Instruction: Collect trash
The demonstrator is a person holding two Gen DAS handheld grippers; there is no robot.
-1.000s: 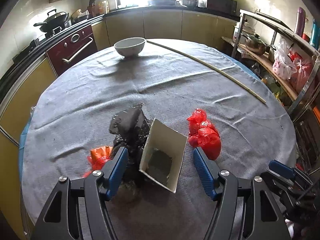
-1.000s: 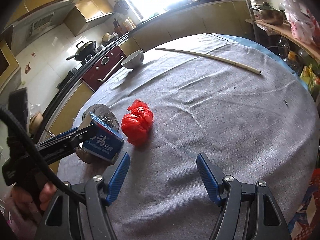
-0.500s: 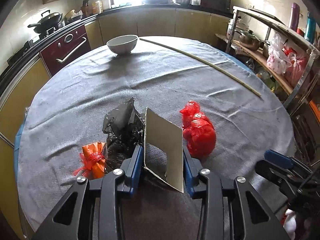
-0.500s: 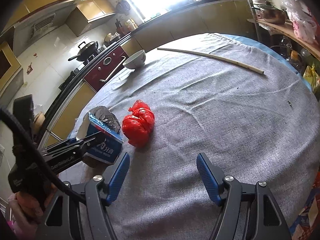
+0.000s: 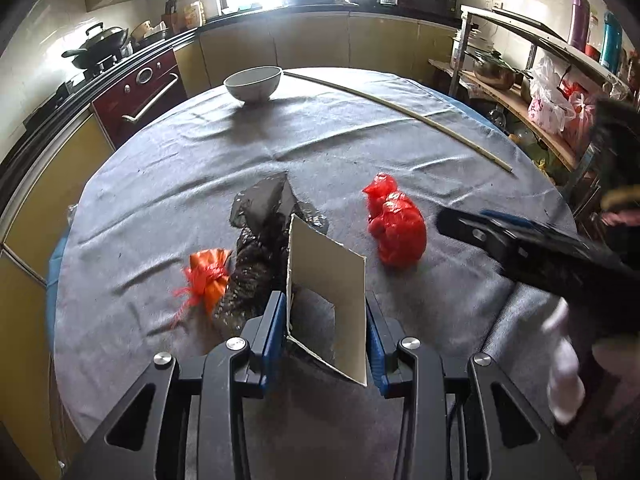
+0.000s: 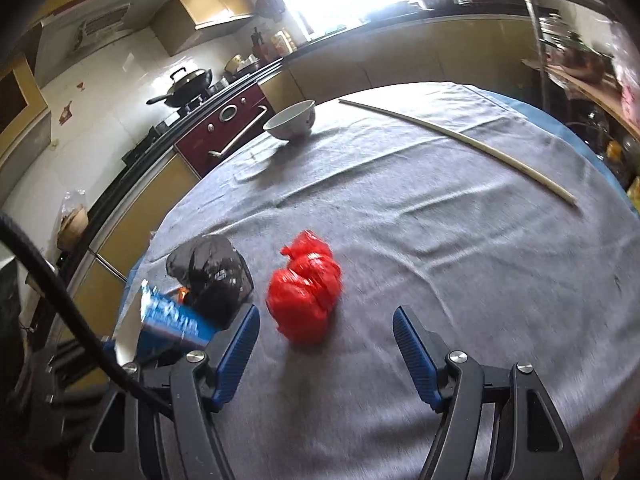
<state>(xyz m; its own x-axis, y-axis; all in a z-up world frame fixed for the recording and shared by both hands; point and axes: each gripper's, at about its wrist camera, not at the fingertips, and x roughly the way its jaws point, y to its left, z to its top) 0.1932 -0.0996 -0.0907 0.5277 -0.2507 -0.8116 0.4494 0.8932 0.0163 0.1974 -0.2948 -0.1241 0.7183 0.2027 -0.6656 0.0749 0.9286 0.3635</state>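
Note:
My left gripper is shut on an opened cardboard box, grey inside; in the right wrist view its blue printed side shows at the left. A crumpled black plastic bag lies just beyond the box, also visible in the right wrist view. A small orange bag lies to its left. A red plastic bag lies on the cloth to the right. My right gripper is open, with the red bag just ahead between its fingers. It reaches in from the right in the left wrist view.
A round table with a grey cloth holds a white bowl at the far side and a long thin stick. A stove with a wok stands at the left. A shelf rack stands at the right.
My left gripper closed on the box and lifted it slightly back. My right gripper moved forward and left toward the red bag.

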